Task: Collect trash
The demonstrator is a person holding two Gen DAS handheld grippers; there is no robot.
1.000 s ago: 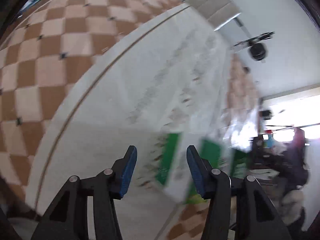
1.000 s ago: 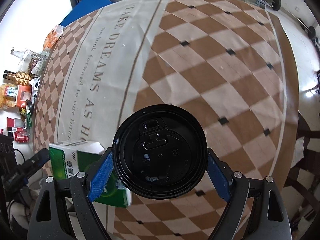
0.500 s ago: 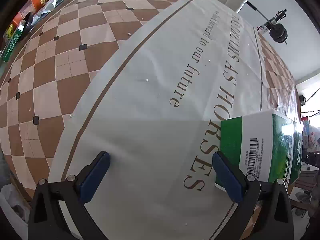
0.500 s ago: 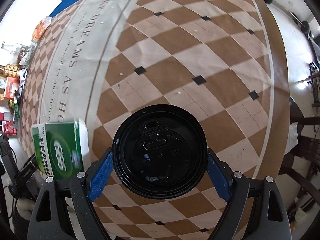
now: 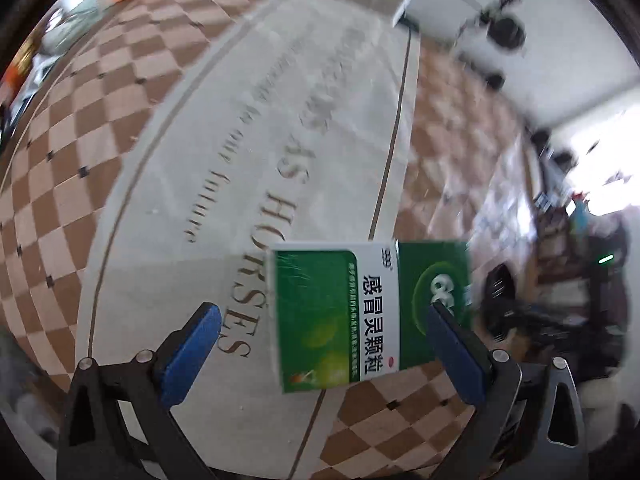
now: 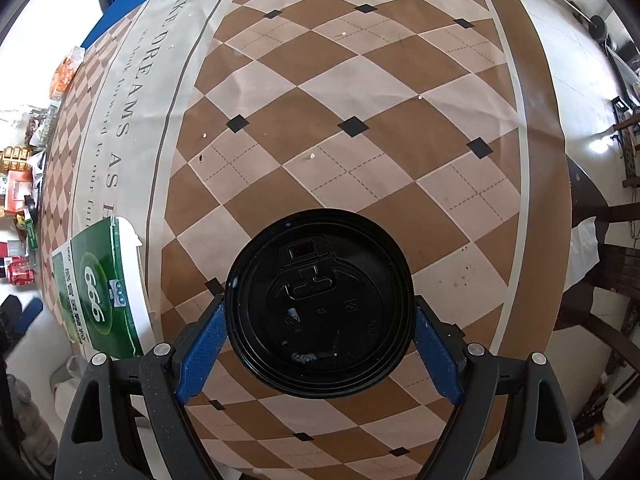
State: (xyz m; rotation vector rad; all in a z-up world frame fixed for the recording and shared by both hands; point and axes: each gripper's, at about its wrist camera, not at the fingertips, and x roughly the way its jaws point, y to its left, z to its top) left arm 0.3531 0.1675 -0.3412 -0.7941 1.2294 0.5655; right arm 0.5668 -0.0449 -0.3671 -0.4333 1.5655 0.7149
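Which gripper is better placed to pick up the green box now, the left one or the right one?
Left, most likely. The left gripper is open, with the green box between its fingers on the tablecloth. The right gripper is shut on the black cup lid, and the box lies off to its left.

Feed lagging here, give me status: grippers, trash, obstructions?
Right gripper shut on black cup lid. Left gripper open, green box between fingers, ungripped. No obstructions visible.

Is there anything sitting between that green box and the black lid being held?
Nothing but bare checkered tablecloth. The right wrist view shows the green box left of the black lid held by the right tool, with only cloth between.
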